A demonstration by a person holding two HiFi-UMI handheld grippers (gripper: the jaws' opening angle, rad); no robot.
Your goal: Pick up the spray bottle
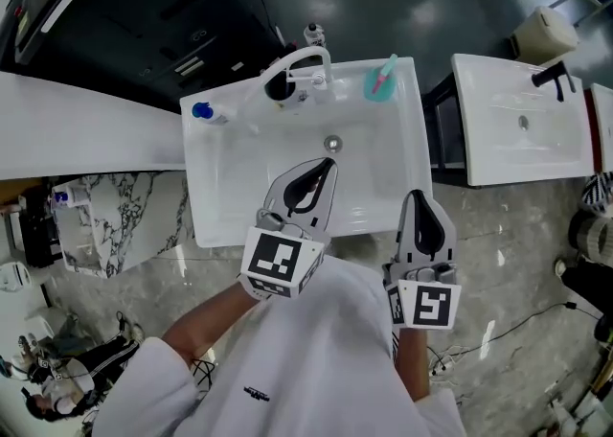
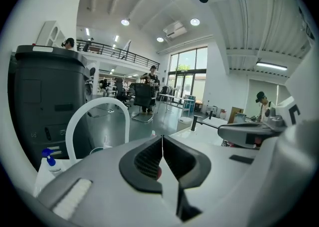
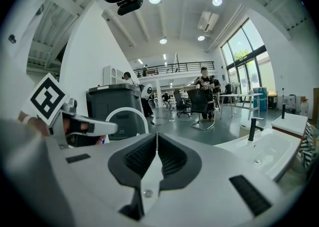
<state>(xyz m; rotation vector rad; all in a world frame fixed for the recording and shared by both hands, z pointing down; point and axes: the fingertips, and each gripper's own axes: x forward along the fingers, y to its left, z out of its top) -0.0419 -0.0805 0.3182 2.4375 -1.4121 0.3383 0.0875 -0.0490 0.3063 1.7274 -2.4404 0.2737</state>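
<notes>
The spray bottle (image 1: pixel 204 112), white with a blue trigger head, stands on the back left corner of the white sink (image 1: pixel 209 195). In the left gripper view the spray bottle (image 2: pixel 48 165) sits low at the left, past the jaws. My left gripper (image 1: pixel 331 165) hovers over the basin near the drain, jaws shut and empty, well right of the bottle. My right gripper (image 1: pixel 418 196) hangs over the sink's front right edge, also shut with nothing in it. In each gripper's own view, the left gripper (image 2: pixel 162 139) and the right gripper (image 3: pixel 157 136), the pads meet.
A white arched faucet (image 1: pixel 299 63) rises at the back of the sink, right of the bottle. A teal cup with a toothbrush (image 1: pixel 380 83) stands at the back right corner. A dark cabinet (image 1: pixel 144 13) lies behind. A second sink (image 1: pixel 522 124) is to the right.
</notes>
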